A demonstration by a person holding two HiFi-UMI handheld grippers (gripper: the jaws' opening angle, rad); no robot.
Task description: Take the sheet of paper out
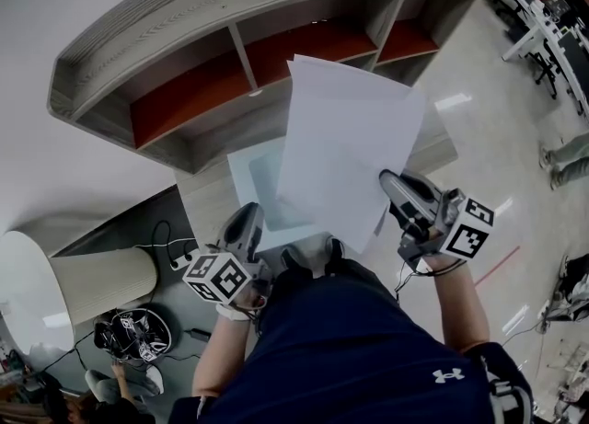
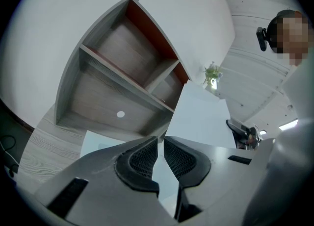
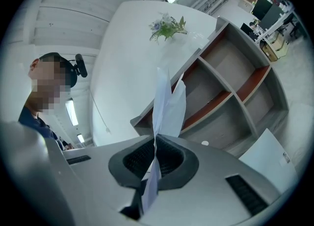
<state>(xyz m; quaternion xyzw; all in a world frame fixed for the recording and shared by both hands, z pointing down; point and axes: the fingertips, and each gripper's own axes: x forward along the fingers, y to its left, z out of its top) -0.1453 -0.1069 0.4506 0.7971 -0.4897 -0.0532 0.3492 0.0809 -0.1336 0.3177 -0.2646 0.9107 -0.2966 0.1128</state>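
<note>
A: Why held and placed like this?

B: Well ahead of both grippers, shelf unit (image 1: 184, 91), backdrop only. Sheet of paper (image 1: 345, 151) raised above the desk (image 1: 207, 206), lower corner clamped tight between the jaws of the right gripper (image 1: 405, 200); probably just lifted clear of the folder (image 1: 262, 183). Folder lying flat, just ahead of the left gripper (image 1: 244, 224), jaws drawn nearly together on its near edge, seemingly to stop it following the sheet.

A: And the counts?

B: One shelf unit, one desk, one sheet as far as visible, one folder, two grippers.
</note>
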